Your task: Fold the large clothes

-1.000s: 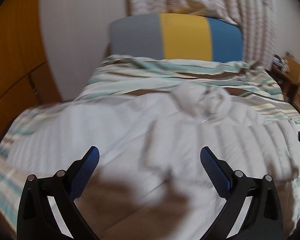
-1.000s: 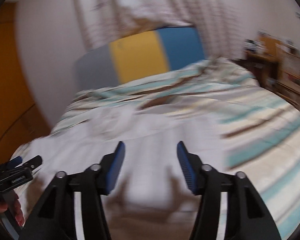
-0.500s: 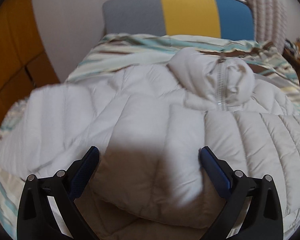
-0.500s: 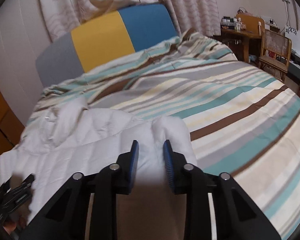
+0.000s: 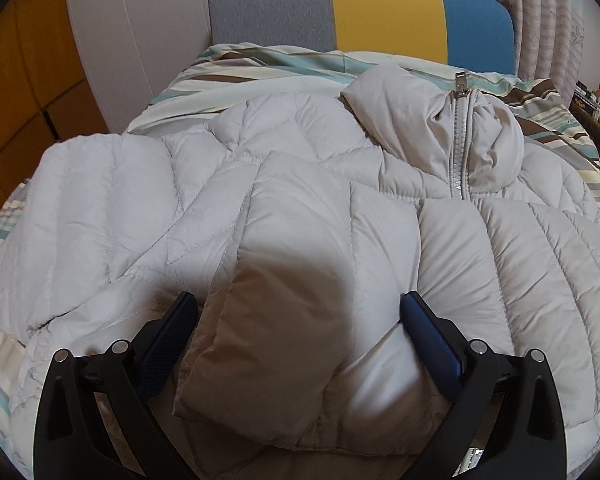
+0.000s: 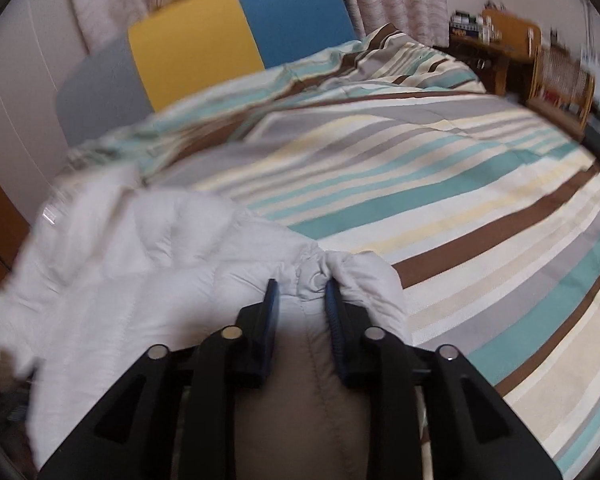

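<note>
here left tongs (image 5: 298,312) apart over jacket (image 5: 300,208); right tongs (image 6: 302,294) clamping cuff, just widened.

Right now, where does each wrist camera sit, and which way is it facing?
Left wrist: behind the left gripper, angled down over the white puffer jacket toward the headboard; both fingers show, spread.
Right wrist: behind the right gripper, at the jacket's edge, facing the striped bedspread; its fingers pinch fabric.
Shared: jacket, bedspread, headboard.

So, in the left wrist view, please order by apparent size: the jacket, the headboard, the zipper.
1. jacket, by far the largest, though nearest the camera.
2. headboard.
3. zipper, a thin strip.
</note>
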The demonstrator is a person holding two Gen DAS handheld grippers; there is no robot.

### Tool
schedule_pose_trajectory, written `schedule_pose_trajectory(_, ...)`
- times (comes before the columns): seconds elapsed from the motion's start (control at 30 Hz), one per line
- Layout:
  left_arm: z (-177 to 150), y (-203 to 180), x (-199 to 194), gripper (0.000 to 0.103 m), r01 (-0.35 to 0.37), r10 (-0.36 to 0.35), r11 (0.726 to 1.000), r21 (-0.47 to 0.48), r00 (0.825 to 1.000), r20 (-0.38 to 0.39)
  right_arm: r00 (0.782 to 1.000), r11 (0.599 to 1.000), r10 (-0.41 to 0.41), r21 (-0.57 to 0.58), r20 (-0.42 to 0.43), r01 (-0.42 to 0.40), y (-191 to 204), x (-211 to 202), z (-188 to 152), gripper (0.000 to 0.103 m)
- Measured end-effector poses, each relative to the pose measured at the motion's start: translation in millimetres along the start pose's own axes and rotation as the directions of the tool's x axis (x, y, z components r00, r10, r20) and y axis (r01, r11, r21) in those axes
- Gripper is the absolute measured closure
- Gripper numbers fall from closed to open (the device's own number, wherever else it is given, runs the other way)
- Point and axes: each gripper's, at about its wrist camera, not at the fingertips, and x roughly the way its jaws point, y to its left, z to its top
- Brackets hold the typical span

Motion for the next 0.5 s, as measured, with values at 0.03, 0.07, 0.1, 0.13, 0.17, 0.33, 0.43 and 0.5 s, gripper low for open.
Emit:
schedule_pose_trajectory(0.03,0,1,0,0.003,0.006,-0.006,1.0,-0.004,1.0,-0.001,0.999,0.999,0.032,0.036,0.022,-0.033,-6,-11,0,0.067)
schedule_pose_trajectory(0.07,0,1,0,0.003,0.008,-0.008,1.0,-0.006,1.0,0.0,0.998,0.997,0.047,0.067,0.046,-0.05,-10,-23,0,0.066)
schedule_pose_trajectory(0.1,0,1,1,0.003,0.008,-0.008,1.0,-0.005,1.0,0.0,0.997,0.995,0.049,0.089,0.067,-0.055,-14,-40,-4,0.065)
schedule_pose_trajectory(0.13,0,1,1,0.003,0.007,-0.007,1.0,-0.005,1.0,0.0,0.996,0.994,0.042,0.095,0.079,-0.049,-15,-52,-6,0.065)
schedule_pose_trajectory(0.17,0,2,1,0.003,0.007,-0.007,1.0,-0.005,1.0,0.001,0.996,0.995,0.024,0.094,0.085,-0.032,-16,-63,-12,0.065)
schedule_pose_trajectory(0.33,1,5,0,0.003,0.018,-0.018,1.0,-0.012,1.0,0.005,0.998,0.997,-0.064,0.043,0.02,0.063,-13,-80,-40,0.068)
schedule_pose_trajectory(0.43,-1,8,-2,0.003,0.025,-0.025,1.0,-0.019,1.0,0.013,0.995,0.995,-0.097,0.035,-0.012,0.097,-16,-68,-46,0.067)
schedule_pose_trajectory(0.5,-2,9,-2,0.003,0.029,-0.029,0.999,-0.025,0.999,0.017,0.993,0.994,-0.11,0.006,-0.035,0.11,-15,-56,-50,0.066)
